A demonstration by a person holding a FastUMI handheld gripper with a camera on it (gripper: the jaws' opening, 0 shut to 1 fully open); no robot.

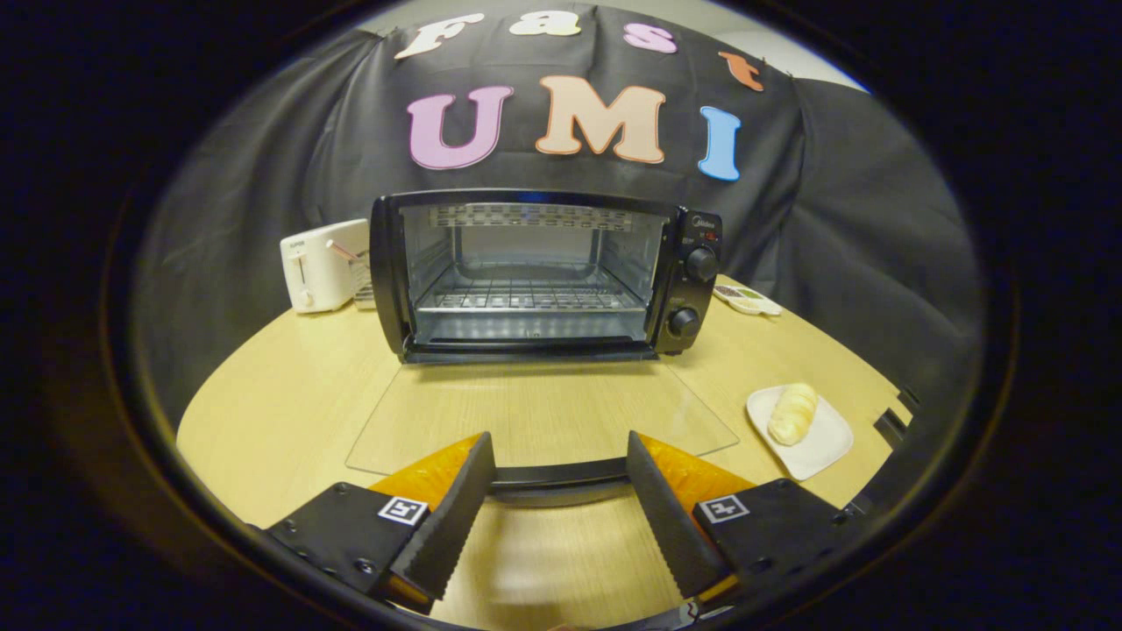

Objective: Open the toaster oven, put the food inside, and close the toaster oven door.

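The oven [535, 273] door [539, 416] lies flat, fully open — the gripper [555, 478] spread wide, its handle [561, 476] between the 2 fingers, ungrasped — bread [791, 413] waits on the plate [824, 451].

A light wooden table with a rounded edge [289, 412] is carrying several things. A white plastic pop-up toaster [323, 265] is standing toward the back of it — upright, near the dark cloth wall [841, 219]. Far across the table from it, a small flat white device with coloured buttons [747, 301] is lying — too small to identify.
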